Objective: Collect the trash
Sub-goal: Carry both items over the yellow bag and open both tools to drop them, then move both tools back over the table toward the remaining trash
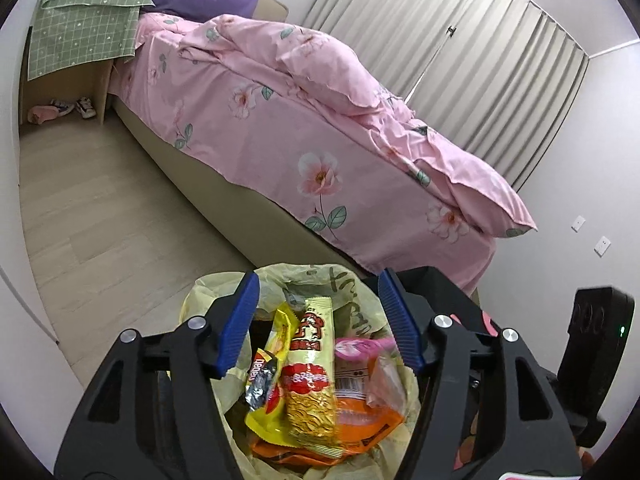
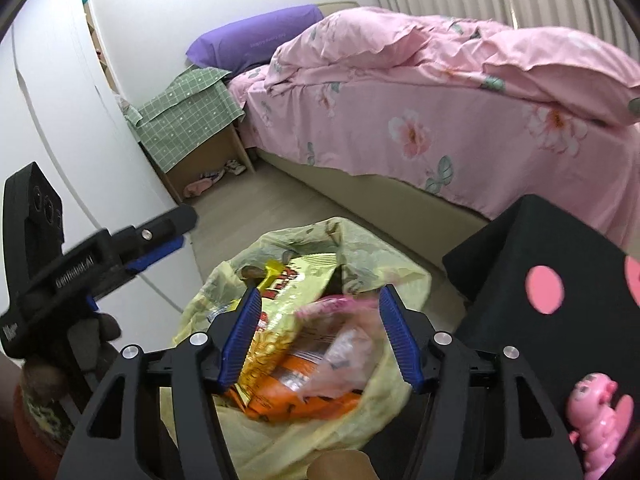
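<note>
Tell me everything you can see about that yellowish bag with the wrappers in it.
The yellow bag is thin, crinkly, translucent plastic with dark printed markings, standing on the floor beside the bed, mouth open upward. It looks nearly full: a yellow noodle packet, an orange wrapper, a small dark-and-silver wrapper and something pink lie on top. The left gripper and right gripper hang open over it; neither visibly grips it.

Two handheld grippers, matte black frames with blue ribbed finger pads.
Left gripper (image 1: 318,320): black linkage arms with triangular cut-outs, four round silver screws, blue pads (image 1: 236,324). Right gripper (image 2: 320,336): same build. In the right wrist view, the left unit's side bears white lettering, one silver screw, and a dark-gloved hand (image 2: 86,340) beneath.
</note>
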`<state>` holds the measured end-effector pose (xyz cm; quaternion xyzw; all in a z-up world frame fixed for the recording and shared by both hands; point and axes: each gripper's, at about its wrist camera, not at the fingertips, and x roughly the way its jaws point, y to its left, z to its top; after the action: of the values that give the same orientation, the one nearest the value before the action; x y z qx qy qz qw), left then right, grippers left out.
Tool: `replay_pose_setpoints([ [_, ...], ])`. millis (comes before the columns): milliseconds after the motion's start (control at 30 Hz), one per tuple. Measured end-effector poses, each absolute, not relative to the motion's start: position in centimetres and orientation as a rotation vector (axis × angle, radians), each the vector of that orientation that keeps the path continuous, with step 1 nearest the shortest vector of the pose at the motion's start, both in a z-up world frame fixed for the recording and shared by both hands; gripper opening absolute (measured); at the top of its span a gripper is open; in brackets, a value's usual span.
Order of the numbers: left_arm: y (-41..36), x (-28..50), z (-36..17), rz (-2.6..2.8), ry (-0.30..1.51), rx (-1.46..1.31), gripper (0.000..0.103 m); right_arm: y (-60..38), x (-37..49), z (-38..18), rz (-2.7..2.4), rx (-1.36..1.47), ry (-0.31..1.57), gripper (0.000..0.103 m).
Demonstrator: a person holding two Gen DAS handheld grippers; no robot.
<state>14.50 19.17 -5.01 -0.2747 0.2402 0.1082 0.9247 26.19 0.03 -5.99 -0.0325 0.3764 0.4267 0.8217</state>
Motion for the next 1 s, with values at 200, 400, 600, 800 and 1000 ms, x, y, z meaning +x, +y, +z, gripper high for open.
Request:
replay_pose_setpoints([
  [200, 17.0, 14.0, -3.4, 0.212, 0.497, -0.515, 0.059, -5.5, 25.4, -4.5, 0.809, -0.060, 0.762, 0.058],
  [400, 12.2, 14.7, -3.3, 0.135, 0.534, -0.457, 0.059, -13.1, 23.4, -2.9, 0.687, -0.070, 0.713, 0.058],
  [600, 5.1, 15.8, -4.1, -0.019, 0.593, -0.359, 0.059, -22.5, 20.1, -2.5, 0.520, -0.089, 0.654, 0.058],
  [800, -2.8, 16.6, -5.1, -0.249, 0.657, -0.252, 0.059, -30.7, 16.8, -4.8, 0.354, -0.116, 0.694, 0.058],
  [1000, -13.0, 18.9, -7.0, -0.552, 0.790, -0.064, 0.059, -38.5, 13.9, -6.9, 0.176, -0.062, 0.726, 0.058],
])
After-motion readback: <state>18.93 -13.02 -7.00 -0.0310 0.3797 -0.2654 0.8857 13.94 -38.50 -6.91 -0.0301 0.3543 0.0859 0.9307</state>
